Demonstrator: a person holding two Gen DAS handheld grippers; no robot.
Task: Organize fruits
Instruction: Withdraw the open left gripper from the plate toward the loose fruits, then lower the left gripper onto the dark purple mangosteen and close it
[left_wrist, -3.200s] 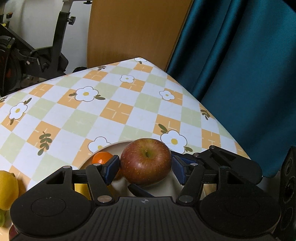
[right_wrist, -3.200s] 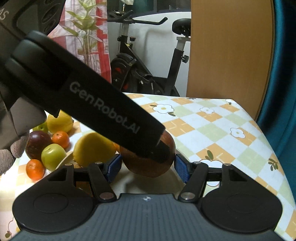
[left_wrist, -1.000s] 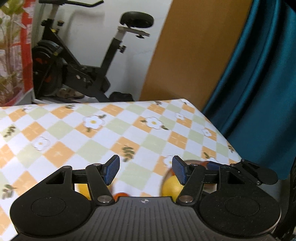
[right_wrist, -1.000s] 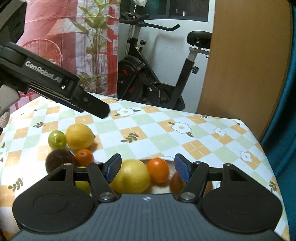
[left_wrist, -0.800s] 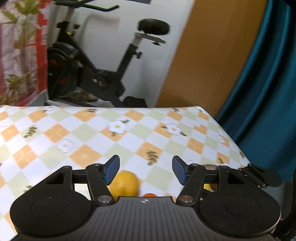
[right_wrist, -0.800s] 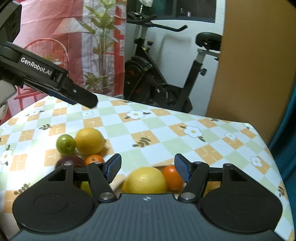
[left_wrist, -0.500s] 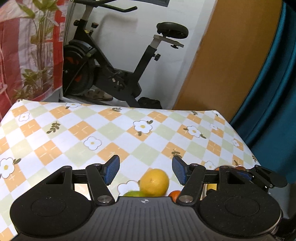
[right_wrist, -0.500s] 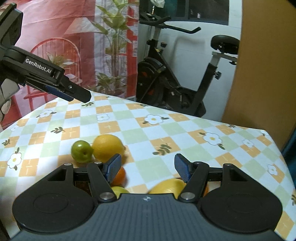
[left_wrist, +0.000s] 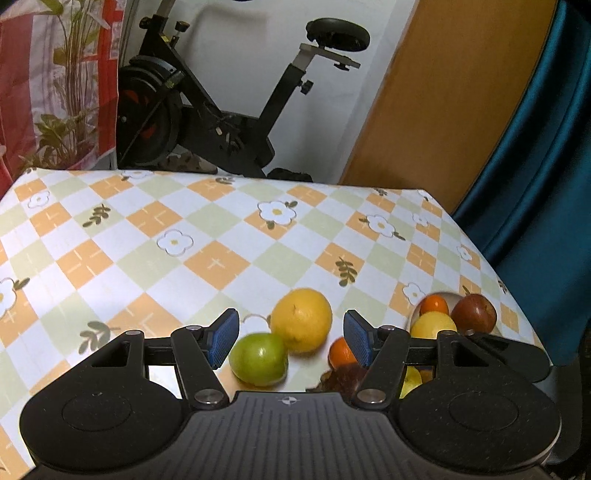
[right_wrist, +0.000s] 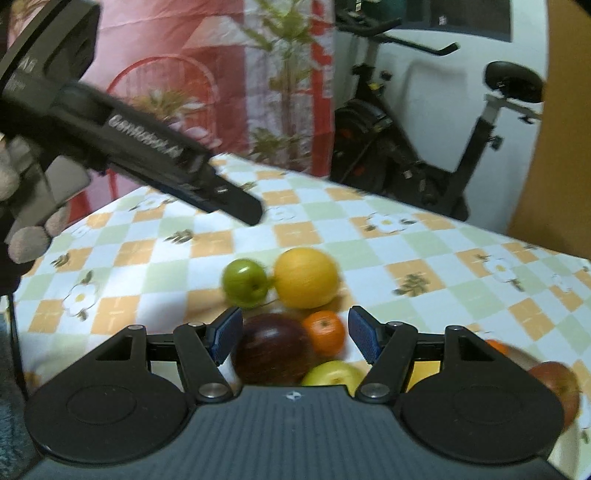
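Our left gripper (left_wrist: 290, 341) and right gripper (right_wrist: 295, 338) both hang with jaws parted, grasping nothing. Loose on the checked floral tablecloth (left_wrist: 207, 236), mid-table, sit a round yellow citrus (left_wrist: 301, 319) touching a green apple (left_wrist: 258, 358); the white plate (left_wrist: 413, 318) near the right edge holds other fruit. We should centre one fruit between the pads before closing.

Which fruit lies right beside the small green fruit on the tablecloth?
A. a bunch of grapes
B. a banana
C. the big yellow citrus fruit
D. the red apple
C: the green fruit sits right against the big yellow citrus fruit; the red apple lies apart, on the plate.
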